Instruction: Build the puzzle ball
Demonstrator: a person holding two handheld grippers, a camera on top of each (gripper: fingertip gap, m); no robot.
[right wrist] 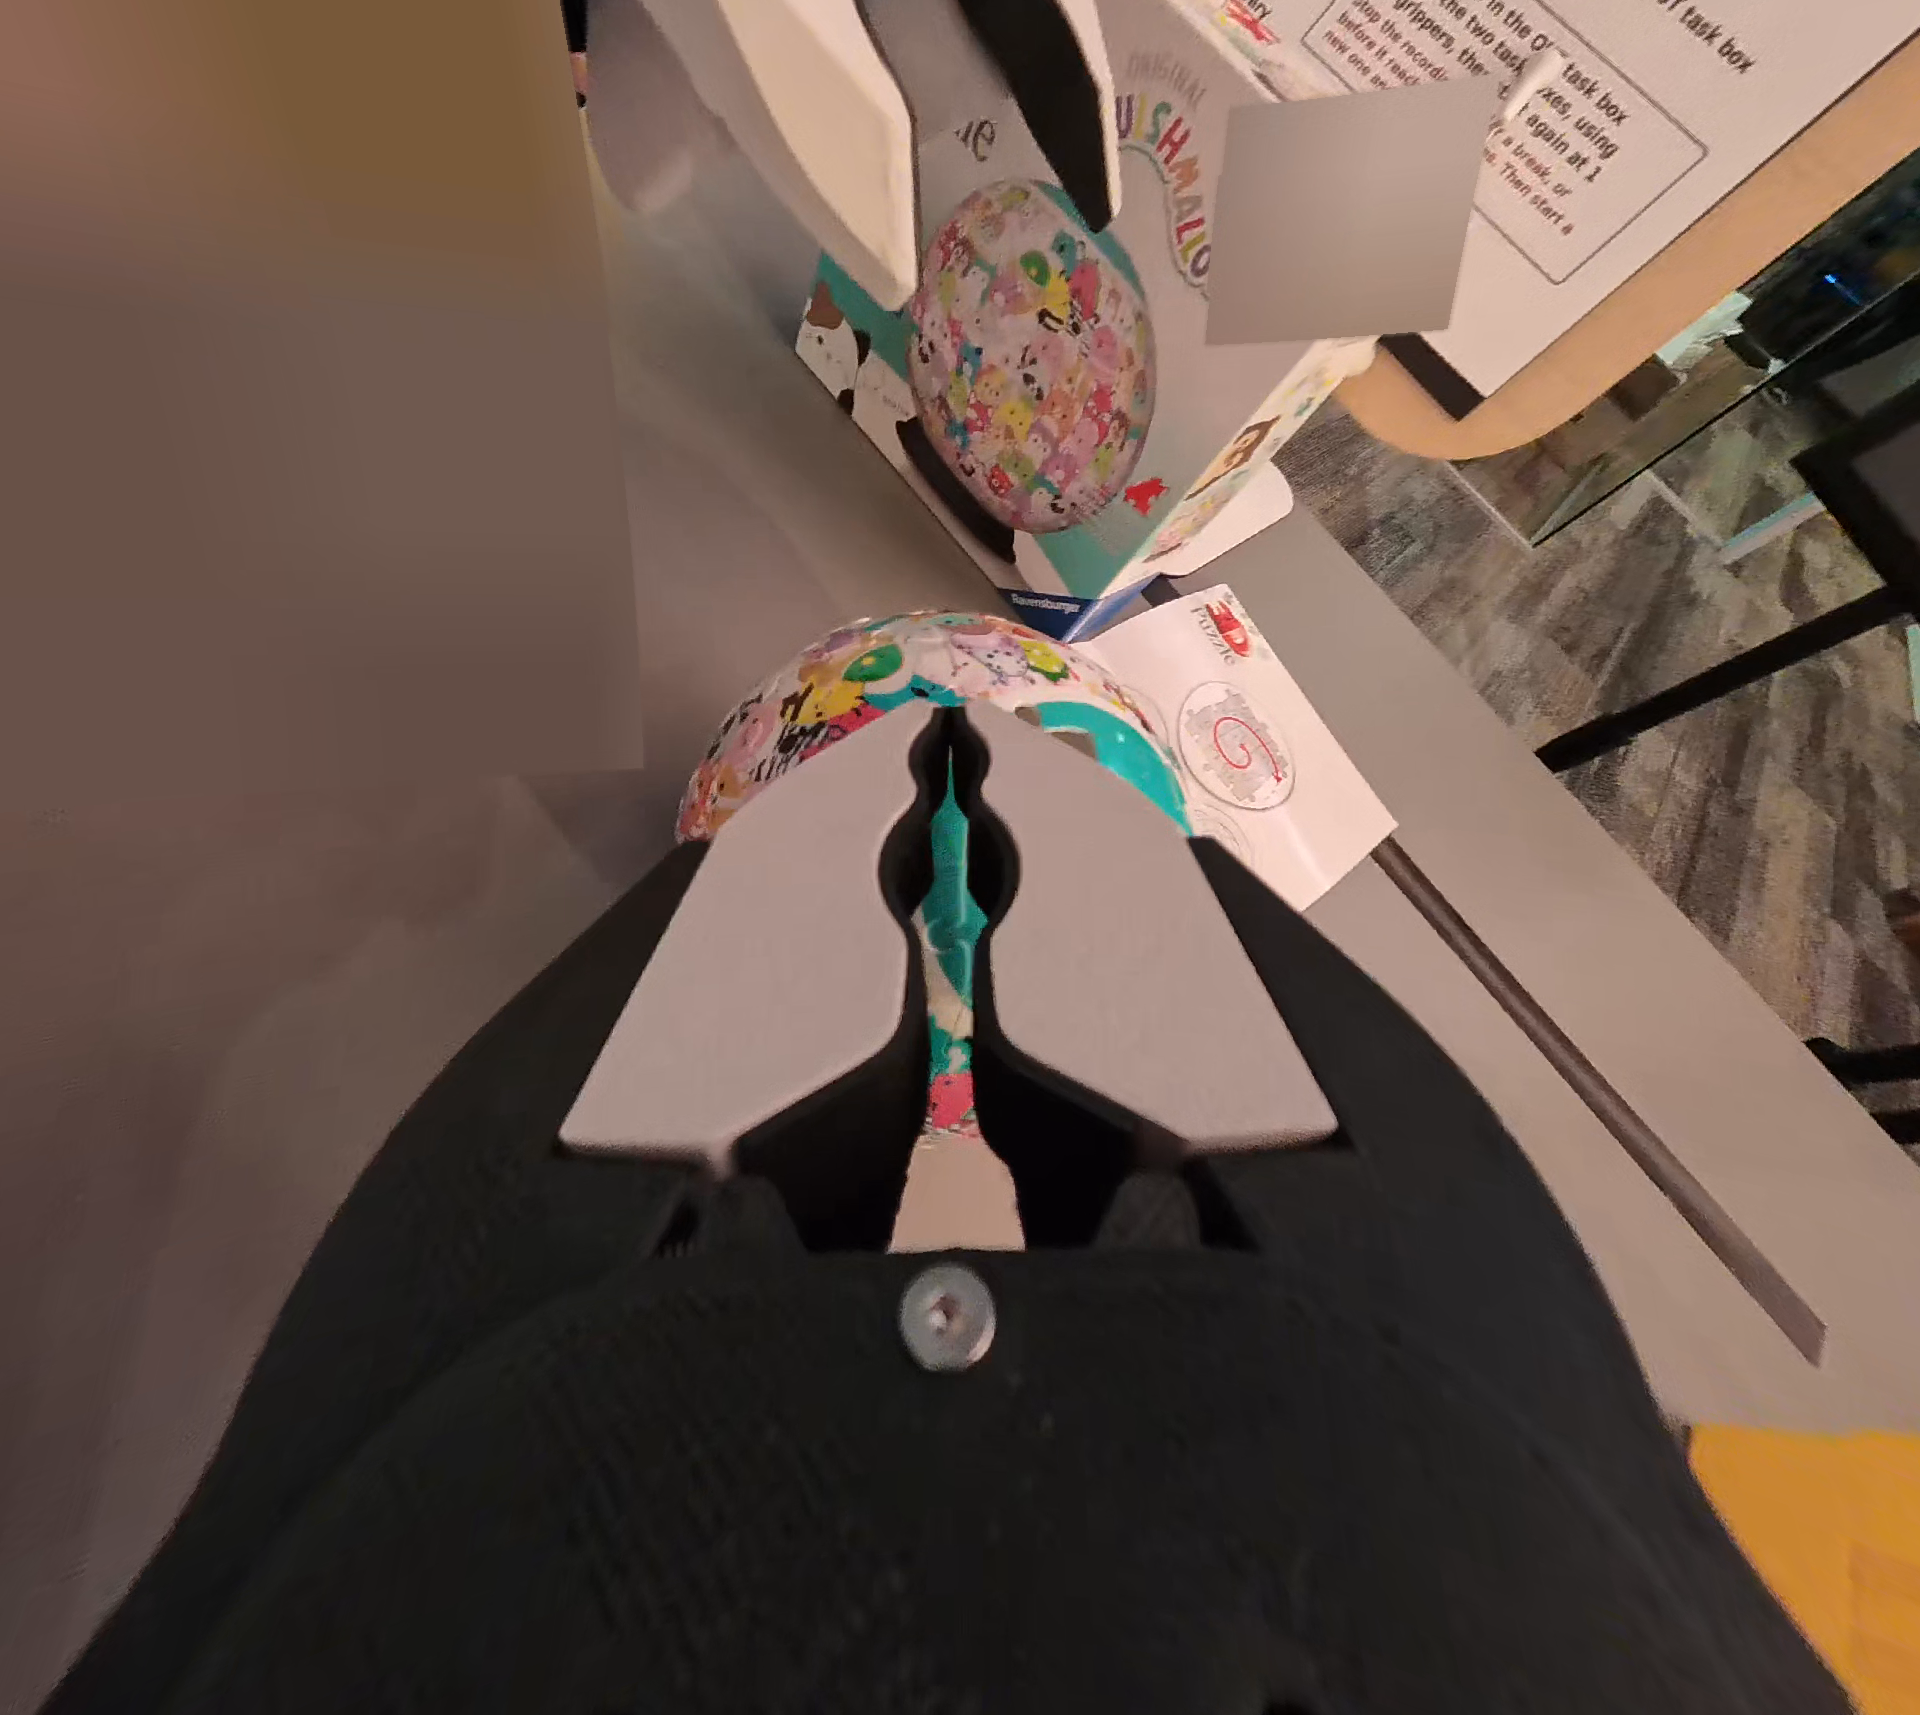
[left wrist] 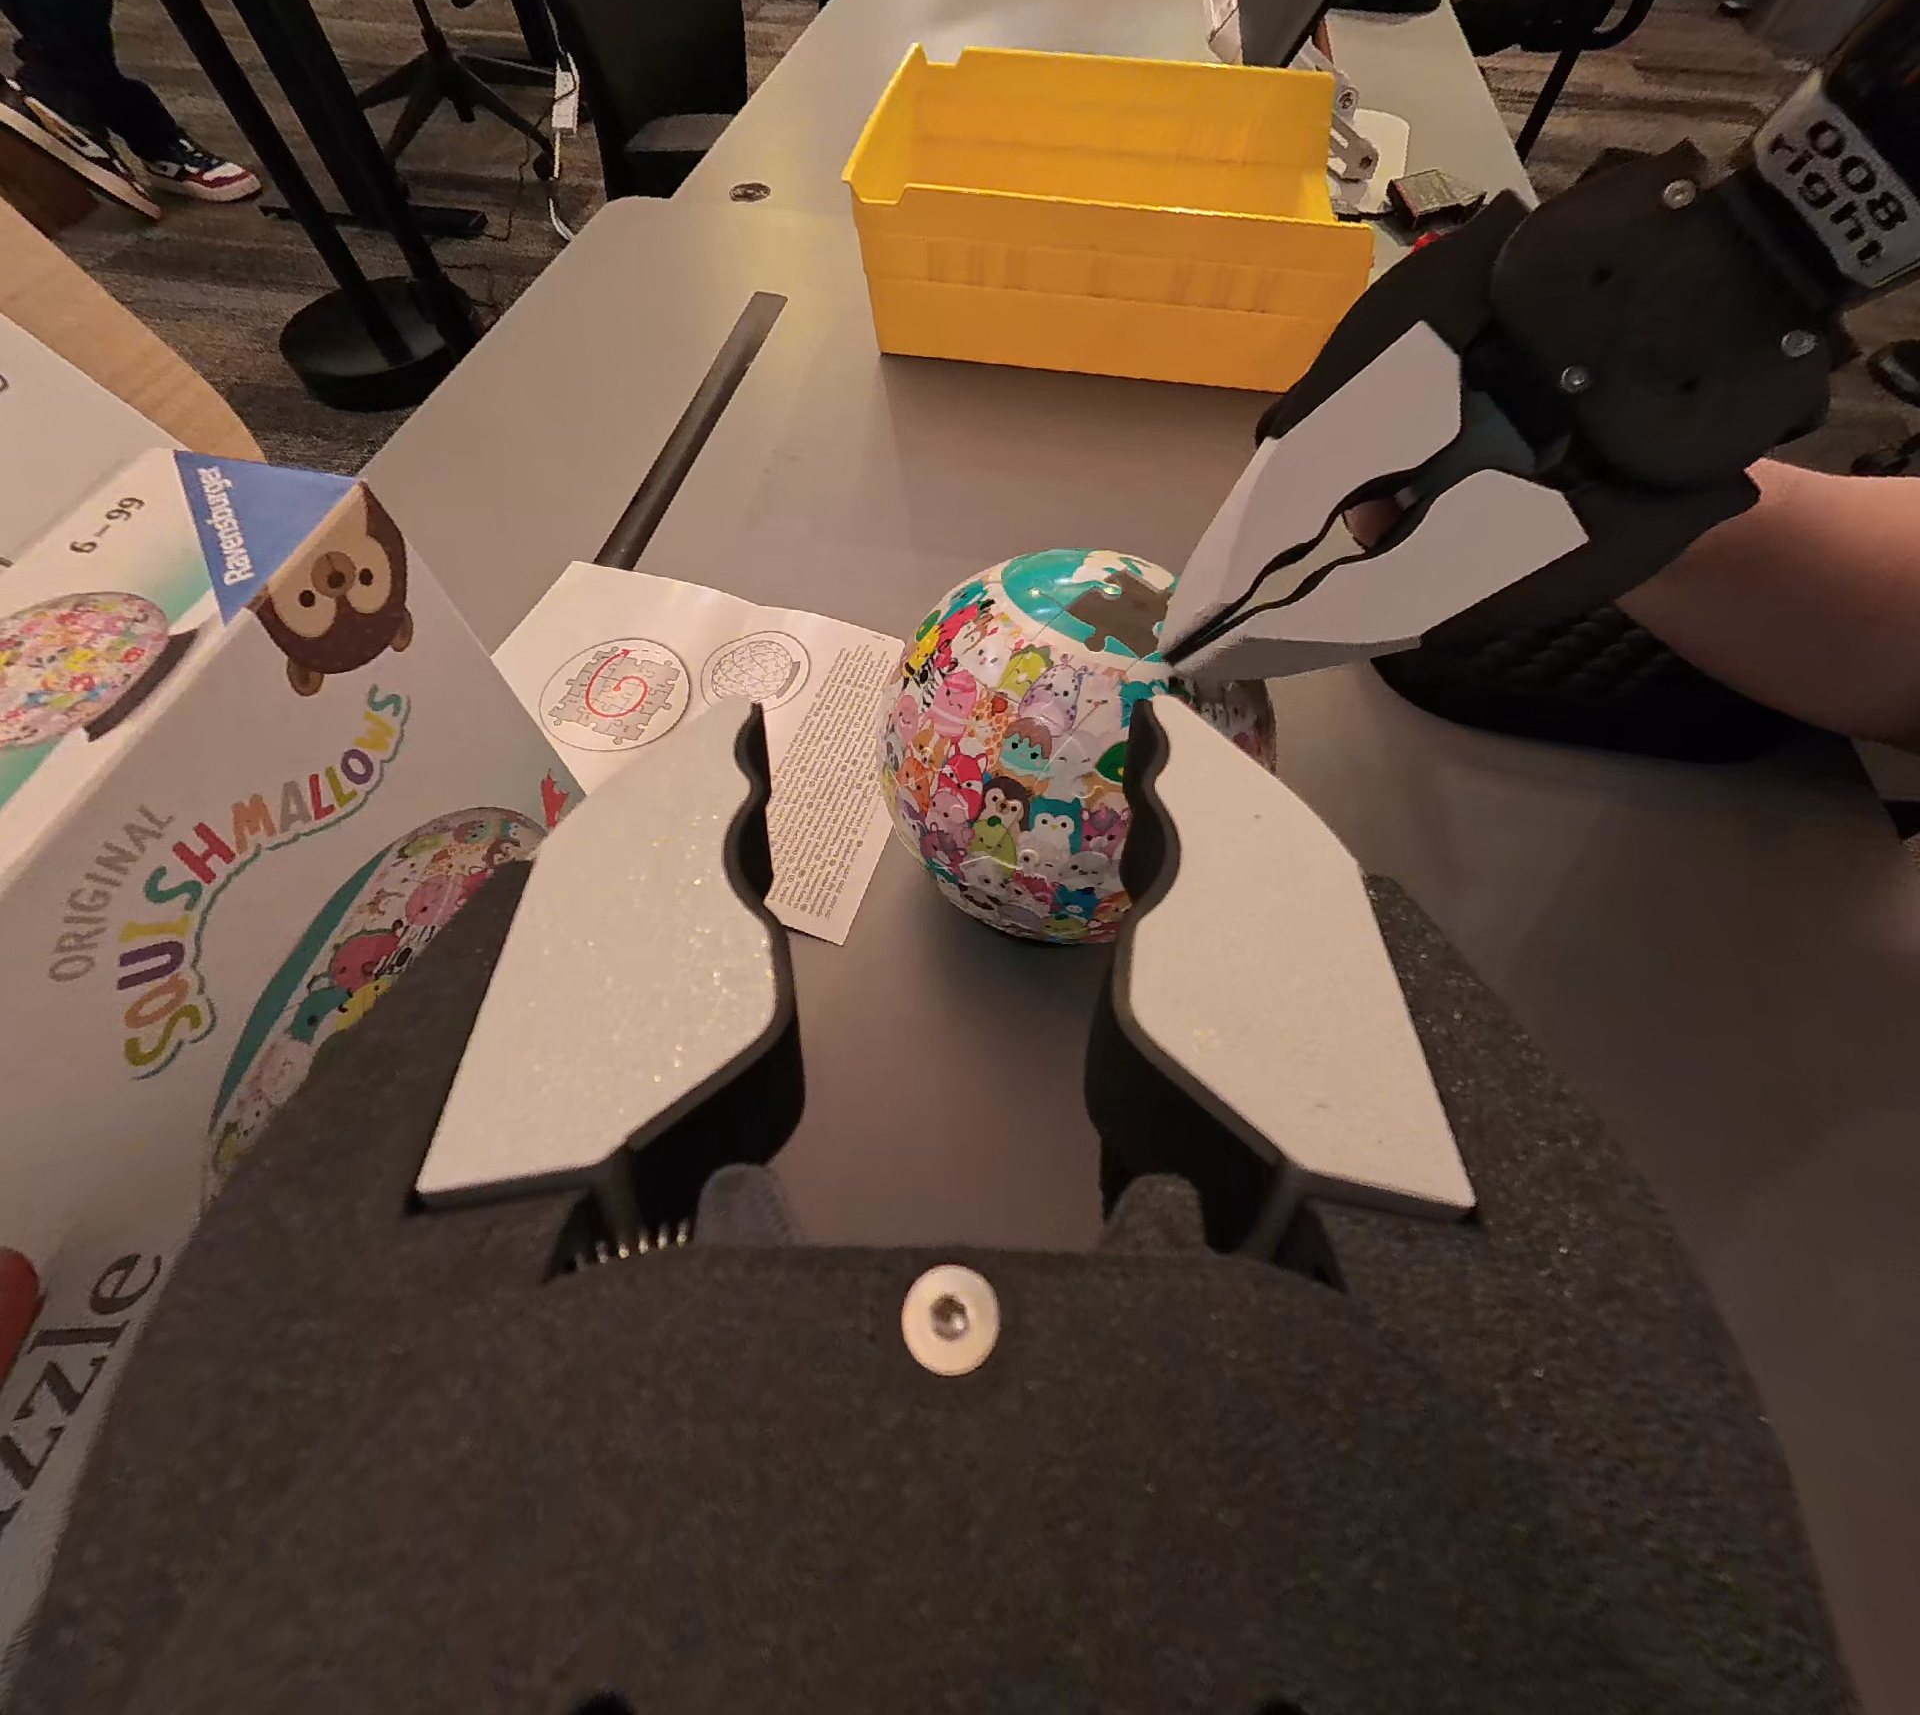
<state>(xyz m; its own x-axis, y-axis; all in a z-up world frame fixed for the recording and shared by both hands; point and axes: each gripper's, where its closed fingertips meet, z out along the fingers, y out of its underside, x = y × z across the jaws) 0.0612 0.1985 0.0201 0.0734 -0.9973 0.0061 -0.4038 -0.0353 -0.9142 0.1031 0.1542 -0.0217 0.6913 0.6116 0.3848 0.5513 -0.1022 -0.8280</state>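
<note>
— Ball (left wrist: 1013, 761): where is it seen?
— On the grey table (left wrist: 1039, 460), just right of the leaflet (left wrist: 717, 709) and nearer than the yellow bin (left wrist: 1101, 263). It is nearly whole; a dark gap (left wrist: 1122, 616) is left in the teal cap at its top.
— How is the left gripper (left wrist: 945, 720) held?
— Spread wide, nothing gripped. The ball is seen between its tips, the right finger (left wrist: 1236, 917) overlapping the ball's edge; contact cannot be told.
— And the right gripper (right wrist: 948, 715)?
— Nearly closed, tips set on the ball's top beside the gap. A thin teal and patterned strip is seen between its fingers; whether that is a held piece or the ball's surface cannot be told.
— What else is shown?
— The puzzle box (left wrist: 208, 813) at the left, and a forearm (left wrist: 1787, 616) resting behind the right gripper.
</note>
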